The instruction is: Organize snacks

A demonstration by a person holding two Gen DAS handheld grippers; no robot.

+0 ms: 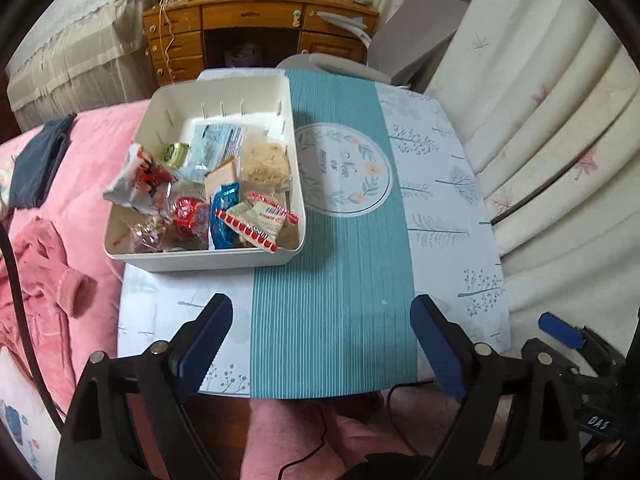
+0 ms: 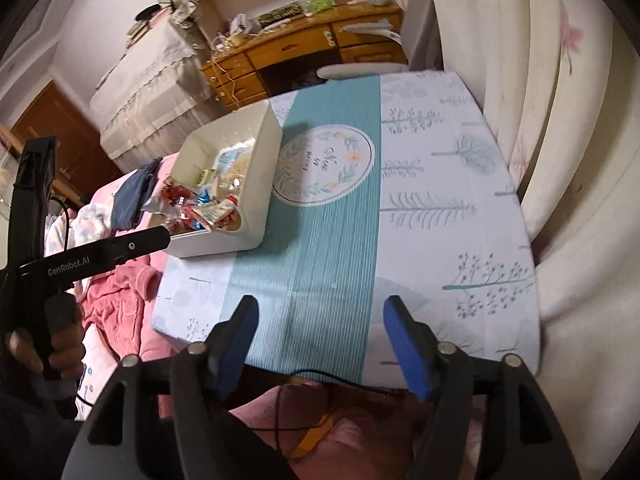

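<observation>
While both grippers hover over the near edge of the table [image 1: 440, 184], the left gripper [image 1: 322, 320] and right gripper [image 2: 318, 322] each have their fingers spread apart, holding nothing. A white bin [image 1: 200, 258] sits on the table's far left part, touching the teal stripe. Snack packets [image 1: 224, 188] lie piled inside it, among them a blue wrapper [image 1: 224, 224] and a red-and-white bag [image 1: 140, 180].
</observation>
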